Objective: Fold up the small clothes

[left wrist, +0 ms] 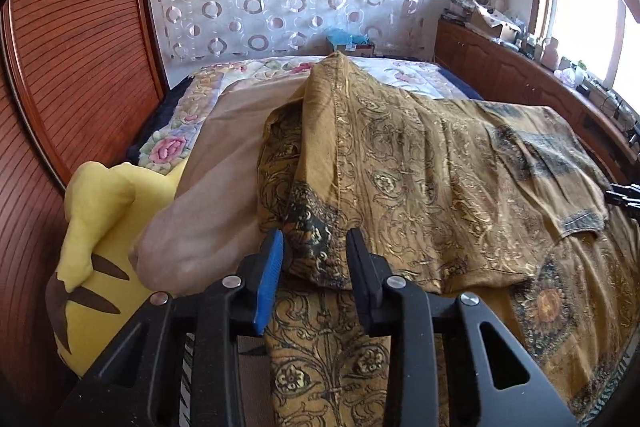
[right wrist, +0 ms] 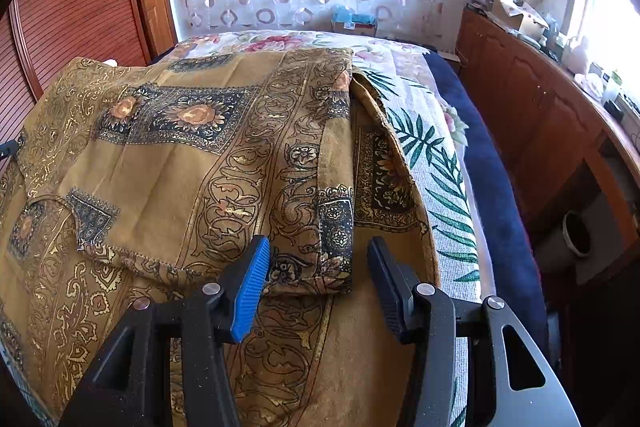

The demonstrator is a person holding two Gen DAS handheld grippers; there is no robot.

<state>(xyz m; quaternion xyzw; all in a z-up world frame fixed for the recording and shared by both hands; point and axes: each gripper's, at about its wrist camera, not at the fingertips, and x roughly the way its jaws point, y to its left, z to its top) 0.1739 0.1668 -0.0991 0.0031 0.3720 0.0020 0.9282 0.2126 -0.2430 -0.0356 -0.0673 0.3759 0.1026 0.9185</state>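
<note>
A mustard-brown patterned garment [left wrist: 420, 179] lies spread on the bed, one folded side rising in a ridge towards the far end. In the left wrist view, my left gripper [left wrist: 316, 259] stands over the near corner of that fold. The cloth sits between its narrowly parted jaws, and the blue pad [left wrist: 270, 279] shows bare beside it. In the right wrist view, the same garment [right wrist: 168, 163] fills the left half. My right gripper [right wrist: 316, 275] stands open around the hem corner of a folded panel [right wrist: 336, 239], with gaps on both sides.
A beige cushion [left wrist: 224, 179] and a yellow plush toy [left wrist: 92, 227] lie left of the garment. A palm-leaf cloth [right wrist: 436, 163] and a blue blanket [right wrist: 492, 187] cover the bed's right side. A wooden cabinet [right wrist: 536, 115] with clutter runs under the window, and a wooden wardrobe [left wrist: 72, 59] stands on the left.
</note>
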